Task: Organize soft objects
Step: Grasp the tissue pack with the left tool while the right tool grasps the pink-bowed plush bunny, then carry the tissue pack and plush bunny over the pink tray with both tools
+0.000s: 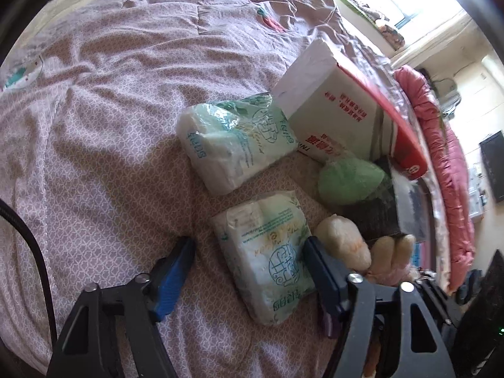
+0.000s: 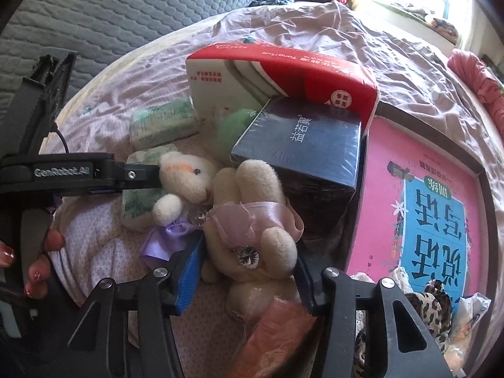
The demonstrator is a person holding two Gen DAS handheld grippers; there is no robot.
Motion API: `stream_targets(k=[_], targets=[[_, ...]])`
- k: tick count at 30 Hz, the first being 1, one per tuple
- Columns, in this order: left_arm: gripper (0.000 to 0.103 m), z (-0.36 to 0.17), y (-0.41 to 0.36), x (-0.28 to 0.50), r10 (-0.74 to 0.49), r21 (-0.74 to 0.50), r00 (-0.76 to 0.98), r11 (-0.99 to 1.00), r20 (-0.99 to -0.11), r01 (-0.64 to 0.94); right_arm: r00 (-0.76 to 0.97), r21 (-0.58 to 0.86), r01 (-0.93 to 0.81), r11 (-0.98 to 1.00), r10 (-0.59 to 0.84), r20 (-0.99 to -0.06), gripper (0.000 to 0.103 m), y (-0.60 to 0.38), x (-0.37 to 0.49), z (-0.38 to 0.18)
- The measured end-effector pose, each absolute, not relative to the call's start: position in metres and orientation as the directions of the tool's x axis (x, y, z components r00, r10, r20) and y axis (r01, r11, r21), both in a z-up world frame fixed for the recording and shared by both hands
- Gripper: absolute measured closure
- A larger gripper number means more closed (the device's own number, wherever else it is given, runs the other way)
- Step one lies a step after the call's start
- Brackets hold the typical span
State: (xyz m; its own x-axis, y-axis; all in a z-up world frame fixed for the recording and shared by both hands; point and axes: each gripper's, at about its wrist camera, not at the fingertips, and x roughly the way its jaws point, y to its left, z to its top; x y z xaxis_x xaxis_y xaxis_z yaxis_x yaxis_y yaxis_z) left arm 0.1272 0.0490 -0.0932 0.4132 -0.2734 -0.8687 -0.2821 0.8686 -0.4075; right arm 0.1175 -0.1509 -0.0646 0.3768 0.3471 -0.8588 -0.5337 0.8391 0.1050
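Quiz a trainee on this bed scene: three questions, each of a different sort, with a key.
1. True or false: the left gripper straddles a tissue pack.
2. What sits between the fingers of the right gripper? A. pink-ribbon rabbit B. dark box C. pink book
3. How many green tissue packs lie on the bed?

Key: 1 true; 2 A; 3 two, counting the far pack.
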Motion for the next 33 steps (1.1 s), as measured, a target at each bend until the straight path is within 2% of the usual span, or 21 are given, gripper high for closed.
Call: stream_targets(k=[1,2,7,17,27,33], targets=[[0.054,-0.093,0.046,0.128,-0.266,-0.399,0.417,0.874,-0.869,-0.276,0.380,0.105,-0.534,0.839,0.349,-0.856,0.050,-0.151,0.117,-0.063],[0.060,-0.093,0.044,0.129,-0.279,-0.408,0.415,0.873,-0.866,-0.266,0.383,0.106,-0.533,0.839,0.351,-0.855,0.050,-0.151,0.117,-0.062],[0.076,-0.091,0.043,0.129,-0.306,-0.432,0.418,0.866,-0.855,-0.250,0.396,0.123,-0.532,0.838,0.374,-0.839,0.052,-0.154,0.116,-0.056],[0.080,-0.077,0.051,0.104,-0.310,-0.437,0.447,0.874,-0.839,-0.214,0.441,0.173,-0.507,0.845,0.426,-0.790,0.053,-0.164,0.115,-0.038],[0.080,-0.035,0.068,0.076,-0.217,-0.382,0.536,0.898,-0.816,-0.217,0.496,0.195,-0.509,0.838,0.471,-0.729,0.053,-0.167,0.110,-0.011],[0.080,-0.013,0.057,0.069,-0.212,-0.370,0.562,0.911,-0.799,-0.183,0.514,0.209,-0.510,0.834,0.491,-0.704,0.053,-0.169,0.106,0.003]])
